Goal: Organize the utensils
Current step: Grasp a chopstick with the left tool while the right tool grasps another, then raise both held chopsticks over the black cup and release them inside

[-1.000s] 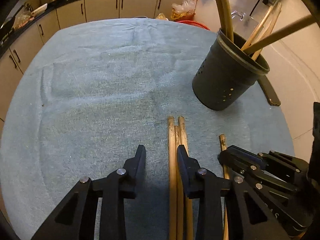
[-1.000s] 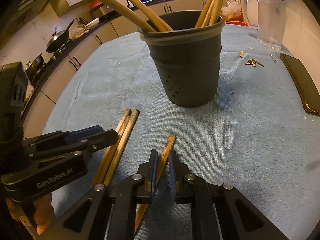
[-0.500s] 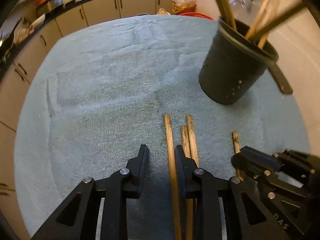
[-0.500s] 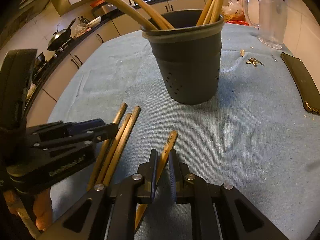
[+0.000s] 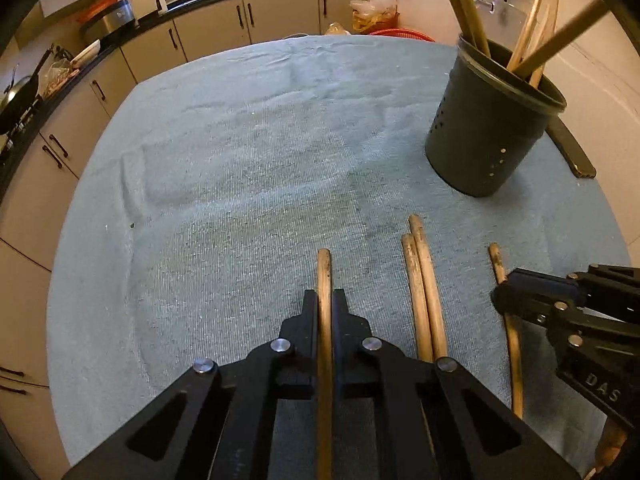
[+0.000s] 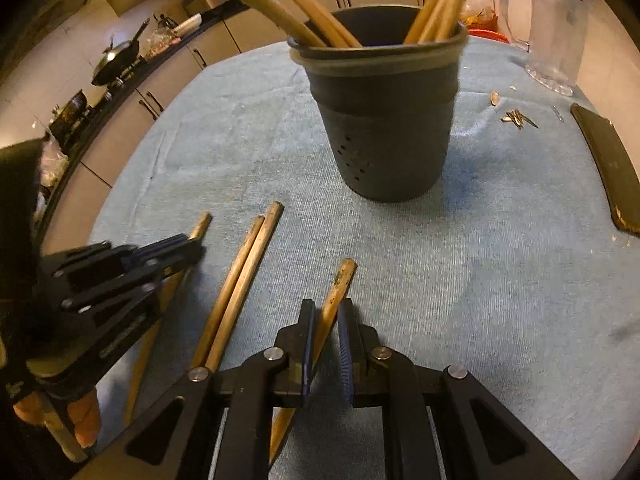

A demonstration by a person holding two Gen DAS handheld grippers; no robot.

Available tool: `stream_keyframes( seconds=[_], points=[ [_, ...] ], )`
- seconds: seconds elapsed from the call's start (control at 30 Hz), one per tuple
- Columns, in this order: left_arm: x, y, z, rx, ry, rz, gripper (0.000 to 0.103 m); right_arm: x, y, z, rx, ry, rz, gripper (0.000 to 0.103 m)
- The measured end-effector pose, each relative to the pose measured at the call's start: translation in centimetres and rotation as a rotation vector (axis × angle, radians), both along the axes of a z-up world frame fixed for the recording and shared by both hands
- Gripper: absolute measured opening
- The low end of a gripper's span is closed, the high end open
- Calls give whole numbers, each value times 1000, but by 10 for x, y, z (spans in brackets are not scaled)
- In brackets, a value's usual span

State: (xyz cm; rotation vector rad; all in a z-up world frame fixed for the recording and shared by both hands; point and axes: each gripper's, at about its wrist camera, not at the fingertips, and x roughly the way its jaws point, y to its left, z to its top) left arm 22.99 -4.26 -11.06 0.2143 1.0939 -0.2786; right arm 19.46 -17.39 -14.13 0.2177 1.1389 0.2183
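Observation:
A dark perforated utensil holder (image 5: 490,132) (image 6: 386,120) stands on the blue towel with several wooden utensils in it. My left gripper (image 5: 325,300) is shut on one wooden chopstick (image 5: 324,268), which lies along the towel. Two more chopsticks (image 5: 424,280) (image 6: 240,280) lie side by side to its right. My right gripper (image 6: 326,312) is shut on a stained wooden chopstick (image 6: 340,284) (image 5: 498,260). The right gripper shows at the left wrist view's right edge (image 5: 560,312); the left gripper shows at the left of the right wrist view (image 6: 120,272).
A dark flat tray (image 6: 608,164) (image 5: 570,152) lies at the towel's right edge. A clear glass jug (image 6: 554,28) and small scattered bits (image 6: 516,116) lie behind the holder. Kitchen counters and cabinets (image 5: 224,32) run behind the table.
My left gripper has closed on one chopstick, which now lies apart to the left of the other two. The right gripper has stayed shut on its chopstick.

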Motion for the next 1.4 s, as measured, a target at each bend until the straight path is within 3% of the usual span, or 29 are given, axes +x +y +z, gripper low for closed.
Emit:
stream_keyframes(
  seconds=[0.17,0.23,0.3,0.43,0.53,0.63,0.9,1.1,1.4],
  points=[
    [-2,-6,2,23,-30,-13,7,9,21,3,-91,-38,47,14],
    [-1,8,3,-8,-19,-2,7,7,18,3,-53,-55,34,12],
    [-4,21,17,-53,-84,44,7,2,6,7,65,-84,19,10],
    [-34,47,58,-185,-187,116,7,-29,-5,44,64,-247,-32,9],
    [-62,60,90,-260,-282,143,7,-53,-13,71,97,-354,-46,9],
    [-84,67,111,-312,-327,172,7,-79,-19,96,92,-461,-69,9],
    [-114,74,128,-340,-420,244,7,-132,-32,125,138,-619,-134,9],
    [-128,65,150,-326,-477,246,7,-152,-51,142,168,-684,-175,9],
    [-123,65,192,-382,-566,261,7,-163,-64,177,164,-783,-203,8]
  ],
)
